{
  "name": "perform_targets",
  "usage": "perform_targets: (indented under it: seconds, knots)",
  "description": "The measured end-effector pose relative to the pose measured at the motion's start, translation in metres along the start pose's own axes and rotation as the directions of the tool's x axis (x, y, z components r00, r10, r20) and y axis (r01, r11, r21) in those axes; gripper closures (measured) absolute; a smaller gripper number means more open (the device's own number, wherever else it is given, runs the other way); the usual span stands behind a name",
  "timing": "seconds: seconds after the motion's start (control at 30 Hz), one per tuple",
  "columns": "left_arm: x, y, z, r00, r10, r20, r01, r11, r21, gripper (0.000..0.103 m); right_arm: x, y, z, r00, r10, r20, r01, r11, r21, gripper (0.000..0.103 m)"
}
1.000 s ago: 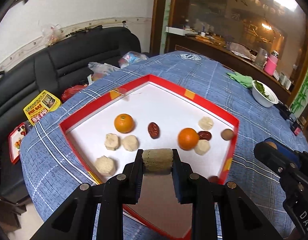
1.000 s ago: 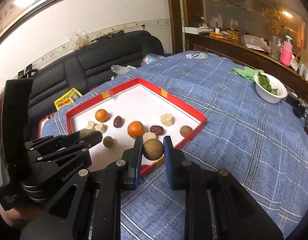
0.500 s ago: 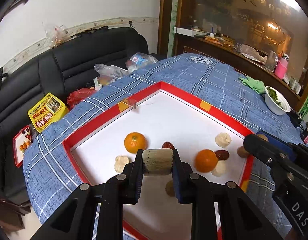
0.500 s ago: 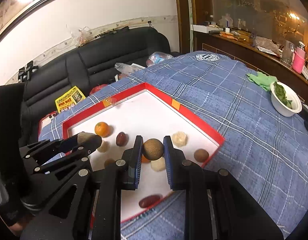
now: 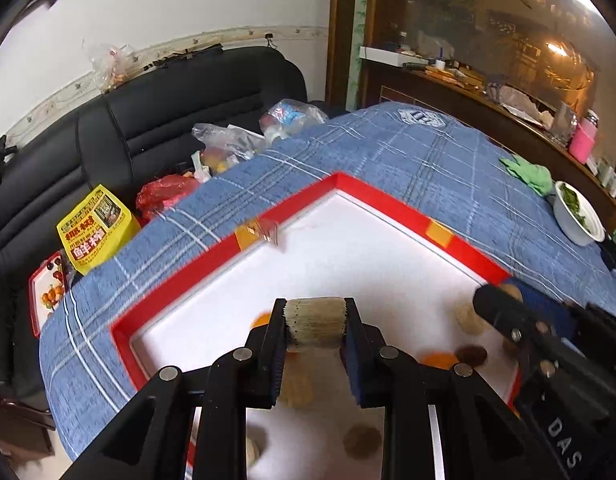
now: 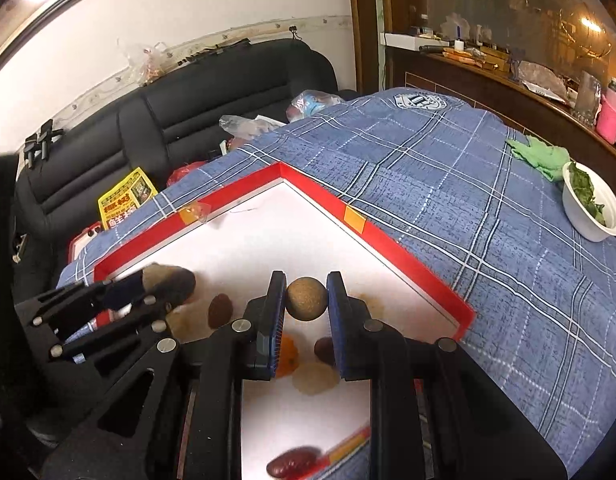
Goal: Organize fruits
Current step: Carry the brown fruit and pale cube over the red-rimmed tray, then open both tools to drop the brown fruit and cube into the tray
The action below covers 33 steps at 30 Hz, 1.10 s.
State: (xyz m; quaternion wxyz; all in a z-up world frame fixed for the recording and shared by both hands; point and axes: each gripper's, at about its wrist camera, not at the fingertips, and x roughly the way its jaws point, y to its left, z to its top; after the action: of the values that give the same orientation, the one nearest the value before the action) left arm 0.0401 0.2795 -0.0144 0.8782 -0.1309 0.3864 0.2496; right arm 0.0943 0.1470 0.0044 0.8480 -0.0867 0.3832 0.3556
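Both tongs are loaded and hanging over the red-rimmed tray (image 5: 180, 280) with the white floor, which sits on the bench under a blue plaid cloth (image 6: 447, 184). The left tongs (image 5: 315, 330) are clamped on a pale, rough-sided cylinder chunk (image 5: 315, 327), pinched flat between the 2 pads. The right tongs (image 6: 306, 300) are squeezing a round brown fruit (image 6: 306, 299), held up off the tray floor.

Inside the tray, most of the fruit sits under or just behind the tongs. From the right wrist view: a dark red date (image 6: 219, 311) just left of the right tongs, an orange (image 6: 287, 360) and another dark fruit (image 6: 323, 347) right below them, and a pale lump (image 6: 315, 378) under that. Another red date (image 6: 294, 466) lies near the bottom edge, too blurred to say whether it's in the tray or on the rim.

In the left wrist view it's messier: bits of orange peek out beside the left finger (image 5: 260, 320), a beige piece (image 5: 467, 318) is half covered by the right tongs coming in from the right, and the blobs below the fingers are smeared by motion, so I can't tell what they are.

Well right of the tongs, a white bowl (image 6: 591, 224) holds green leaves.
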Motion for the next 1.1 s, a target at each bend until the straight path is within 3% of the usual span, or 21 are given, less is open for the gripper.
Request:
perform_targets:
  seconds: [0.5,1.1]
  knots:
    - [0.043,0.004,0.015,0.998,0.027,-0.059,-0.028,0.999,-0.017,0.078,0.042,-0.006,0.010,0.999,-0.009,-0.052,0.010,0.999,0.031,0.083]
    - [0.055,0.014,0.022,0.995,0.043,-0.089,-0.048,0.998,-0.045,0.078,0.061,0.001,0.019,0.998,-0.019,-0.067,0.021,0.999,0.031,0.083]
